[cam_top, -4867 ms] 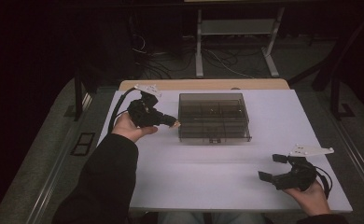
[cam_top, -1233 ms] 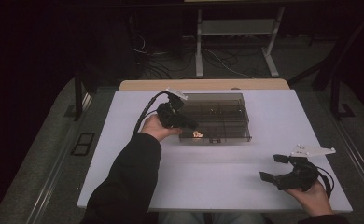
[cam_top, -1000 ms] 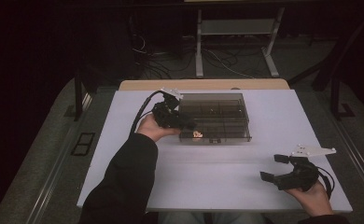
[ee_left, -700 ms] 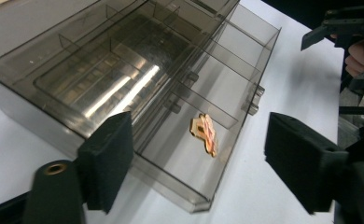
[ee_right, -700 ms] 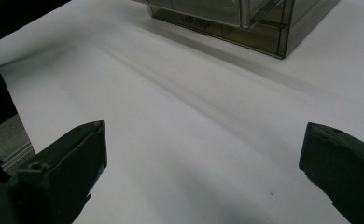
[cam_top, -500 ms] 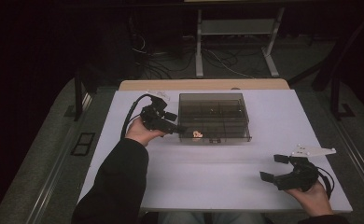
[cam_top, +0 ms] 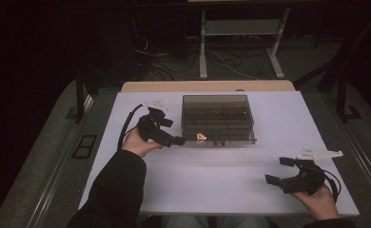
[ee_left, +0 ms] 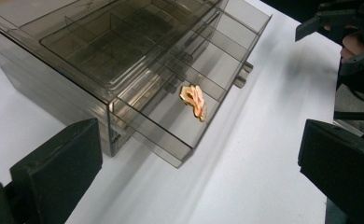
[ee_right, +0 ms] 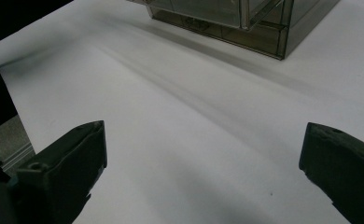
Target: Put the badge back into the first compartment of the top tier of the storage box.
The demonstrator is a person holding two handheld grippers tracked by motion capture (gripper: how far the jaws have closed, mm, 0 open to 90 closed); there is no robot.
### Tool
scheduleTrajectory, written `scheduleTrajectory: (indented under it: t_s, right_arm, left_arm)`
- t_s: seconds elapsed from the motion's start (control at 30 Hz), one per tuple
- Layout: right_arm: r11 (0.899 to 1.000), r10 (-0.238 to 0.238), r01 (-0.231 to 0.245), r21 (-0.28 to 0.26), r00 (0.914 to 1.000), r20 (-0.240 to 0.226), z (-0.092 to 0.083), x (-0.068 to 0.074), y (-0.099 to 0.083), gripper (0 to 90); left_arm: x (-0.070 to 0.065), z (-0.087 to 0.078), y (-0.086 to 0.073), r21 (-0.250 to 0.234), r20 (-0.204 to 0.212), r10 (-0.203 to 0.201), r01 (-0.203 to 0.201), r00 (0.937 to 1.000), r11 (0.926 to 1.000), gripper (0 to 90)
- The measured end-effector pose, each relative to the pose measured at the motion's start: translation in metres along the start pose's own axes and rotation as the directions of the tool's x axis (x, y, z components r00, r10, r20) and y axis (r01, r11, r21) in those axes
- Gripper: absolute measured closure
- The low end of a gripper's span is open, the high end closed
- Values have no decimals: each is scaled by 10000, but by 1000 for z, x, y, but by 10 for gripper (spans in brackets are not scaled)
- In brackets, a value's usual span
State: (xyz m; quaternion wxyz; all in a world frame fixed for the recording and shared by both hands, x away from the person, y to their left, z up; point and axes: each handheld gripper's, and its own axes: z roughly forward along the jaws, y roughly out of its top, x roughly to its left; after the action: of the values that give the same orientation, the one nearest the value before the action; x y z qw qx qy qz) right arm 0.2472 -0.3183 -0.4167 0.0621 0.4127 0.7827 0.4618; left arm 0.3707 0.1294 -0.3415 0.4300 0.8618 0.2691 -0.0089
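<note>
A smoky see-through drawer box stands on the white table. One front drawer is pulled out a little, and a small orange-pink object lies in it. My left gripper hangs just left of that drawer. Its jaws have just been opening and stand wide with nothing between them. My right gripper rests low at the table's near right, open and empty, and is also seen as the right gripper far off in the left gripper view.
A wooden table edge lies behind the white top, and a metal stand with cables sits on the dark floor beyond. Bare white table spreads between the box and the right gripper.
My left gripper has drawn back leftward from the box's front and its jaws have spread. The orange-pink object stays in the drawer. The right hand has not moved.
</note>
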Motion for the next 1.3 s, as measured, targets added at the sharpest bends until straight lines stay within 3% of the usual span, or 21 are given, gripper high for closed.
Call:
scheduleTrajectory:
  t_s: [0.5,0.83,1.3]
  right_arm:
    - [10000,-13,13,14,10000,15,1,1,0,3]
    - [10000,6,-6,48,10000,-8,1,2,0,3]
    - [10000,-9,9,42,10000,-5,1,2,0,3]
  left_arm:
    - [-8,-10,-31,-608,-327,-67,47,9994,9981,0]
    - [-13,-14,-50,-1028,-452,-322,274,9985,9943,0]
    - [-16,-5,-83,-1361,-407,-776,714,9962,9881,0]
